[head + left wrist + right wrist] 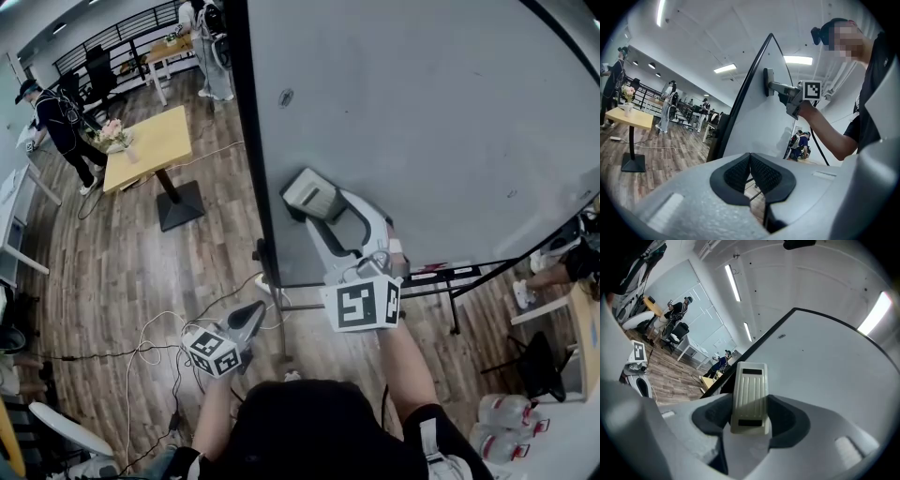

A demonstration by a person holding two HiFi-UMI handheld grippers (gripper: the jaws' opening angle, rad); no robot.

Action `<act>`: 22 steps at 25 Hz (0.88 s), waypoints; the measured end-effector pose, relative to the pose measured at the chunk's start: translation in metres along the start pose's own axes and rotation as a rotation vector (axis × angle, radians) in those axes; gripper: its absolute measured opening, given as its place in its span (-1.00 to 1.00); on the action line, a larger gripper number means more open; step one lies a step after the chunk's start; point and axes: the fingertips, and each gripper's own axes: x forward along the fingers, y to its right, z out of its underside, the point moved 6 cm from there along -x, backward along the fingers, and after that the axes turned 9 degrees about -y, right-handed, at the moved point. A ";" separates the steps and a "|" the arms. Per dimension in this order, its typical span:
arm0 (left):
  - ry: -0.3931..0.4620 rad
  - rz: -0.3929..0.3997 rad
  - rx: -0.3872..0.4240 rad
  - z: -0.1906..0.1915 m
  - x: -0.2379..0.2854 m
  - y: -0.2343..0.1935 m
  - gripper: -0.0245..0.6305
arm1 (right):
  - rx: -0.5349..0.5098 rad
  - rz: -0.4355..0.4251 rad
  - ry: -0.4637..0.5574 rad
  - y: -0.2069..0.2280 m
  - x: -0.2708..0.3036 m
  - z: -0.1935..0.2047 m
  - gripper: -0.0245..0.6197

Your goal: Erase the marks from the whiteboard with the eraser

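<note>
The eraser (750,397) looks like a light, rigid block with a ribbed plastic back. It should carry easily and keep its shape, though smooth plastic could twist under sideways drag. The sensible hold is across its two long sides, low on the body, which leaves the wiping face free. That is where the right tool (750,417) has it: the jaws are clenched on the eraser's near end, and the far end sticks out beyond them. In the head view the eraser (307,192) sits flat against the whiteboard (422,122), in its lower left part near the dark frame edge, straight ahead of the right tool (323,214). A small dark spot (286,97) shows higher up the board; whether it is pen, I cannot tell. The left tool (750,176) hangs low, apart from the board, with its jaws pressed together on nothing.
</note>
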 end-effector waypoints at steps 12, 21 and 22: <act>0.001 -0.008 0.000 -0.003 0.000 0.004 -0.89 | 0.055 0.079 0.063 0.044 -0.016 0.000 -0.19; -0.003 -0.010 -0.004 0.001 0.002 0.005 -0.89 | 0.041 0.124 0.053 0.048 -0.018 0.005 -0.19; -0.004 -0.009 -0.004 0.001 0.003 0.005 -0.89 | 0.034 0.130 0.052 0.046 -0.017 0.005 -0.19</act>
